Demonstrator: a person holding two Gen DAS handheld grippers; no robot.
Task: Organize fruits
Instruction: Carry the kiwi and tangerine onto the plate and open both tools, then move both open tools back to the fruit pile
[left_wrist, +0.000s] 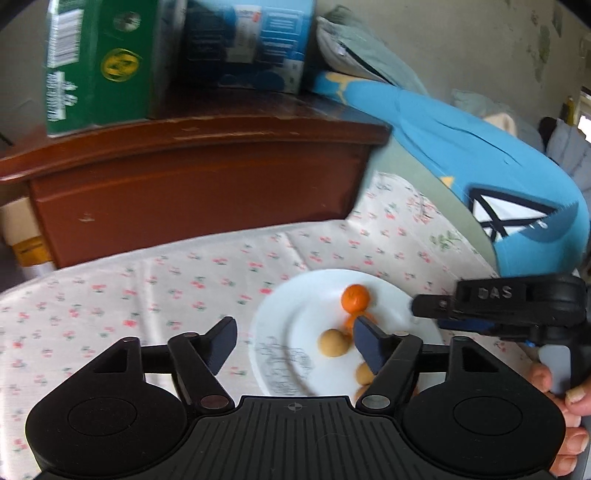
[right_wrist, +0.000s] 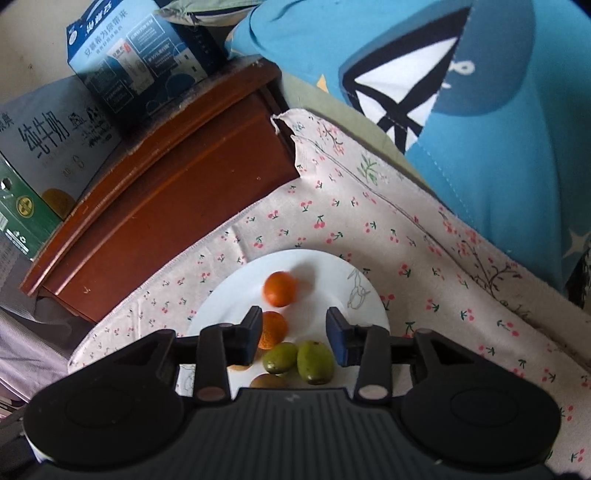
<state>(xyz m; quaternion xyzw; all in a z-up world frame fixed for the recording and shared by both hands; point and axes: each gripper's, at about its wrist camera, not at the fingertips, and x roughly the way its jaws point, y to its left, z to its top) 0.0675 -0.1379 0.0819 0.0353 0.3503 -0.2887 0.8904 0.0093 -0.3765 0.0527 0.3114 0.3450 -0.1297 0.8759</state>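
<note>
- Hovering over the white plate (right_wrist: 236, 288), we keep both grippers released: right gripper (right_wrist: 293, 334), left gripper (left_wrist: 295, 341).
- Our plate, on the cherry-print cloth (right_wrist: 369, 221), holds two oranges (right_wrist: 279, 288), green fruits (right_wrist: 314, 362) nearer.

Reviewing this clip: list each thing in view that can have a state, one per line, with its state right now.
left gripper: open, holding nothing, over the plate's edge.
right gripper: open, empty, above the fruit.
white plate: flat on the cherry-print cloth, loaded with fruit.
upper orange: on the plate, blurred.
lower orange: on the plate, beside the right gripper's left finger.
two green fruits: on the plate, side by side.
blue carton: closed, on the wooden cabinet.
</note>
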